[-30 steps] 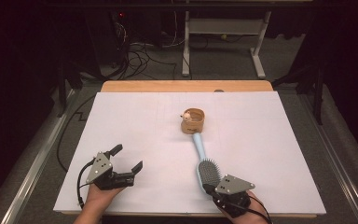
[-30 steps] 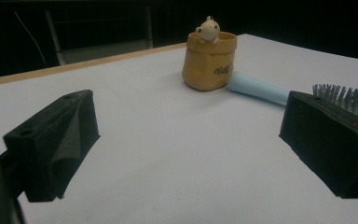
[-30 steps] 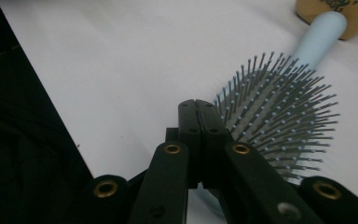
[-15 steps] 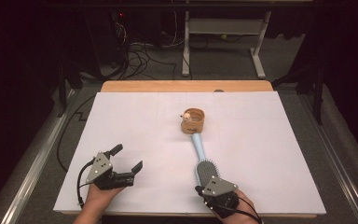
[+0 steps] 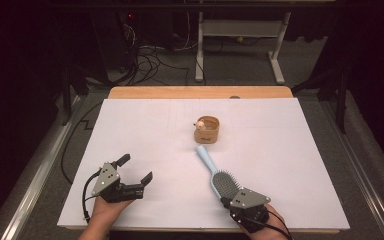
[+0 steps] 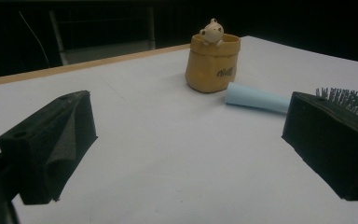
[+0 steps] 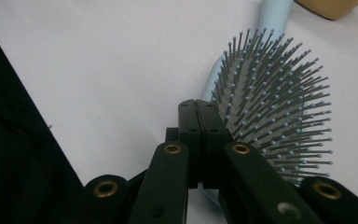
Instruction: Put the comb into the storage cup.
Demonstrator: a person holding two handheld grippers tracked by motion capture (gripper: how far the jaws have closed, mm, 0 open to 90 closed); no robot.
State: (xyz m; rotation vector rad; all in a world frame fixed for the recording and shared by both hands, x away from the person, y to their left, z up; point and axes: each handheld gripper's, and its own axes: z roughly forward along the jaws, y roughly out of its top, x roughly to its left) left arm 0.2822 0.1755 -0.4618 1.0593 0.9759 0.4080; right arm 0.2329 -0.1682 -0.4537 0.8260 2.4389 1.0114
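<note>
1. Light-blue hairbrush (image 5: 215, 173) lies flat on the white desk (image 5: 145, 130), bristles up, handle pointing away toward a small tan pouch (image 5: 207, 130). Handle tip stops just short of the pouch base; in the left gripper view they look nearly touching, but I cannot tell.
2. Pouch stands upright near desk centre with a small toy bear (image 6: 212, 32) peeking over its rim. Judgement: it is parked as a bystander or as a target; the brush is the thing being worked.
3. Right tool (image 7: 197, 108) sits at the near end of the brush head, at its left edge as the right gripper view shows it. Jaws are pressed together with no visible gap. Whether a sliver of the brush rim is pinched between them is hidden by the jaws themselves, so I cannot tell if it grips the brush or merely rests shut beside it.
4. Judgement: the low, flat approach at the head's edge suits nipping the thin rim, avoiding the bristles.
5. Left tool (image 5: 134, 169) rests on the desk well to the left of the brush, jaws spread wide, holding nothing. It aims toward pouch and handle. Judgement: it waits in reserve, ready to take the handle.
</note>
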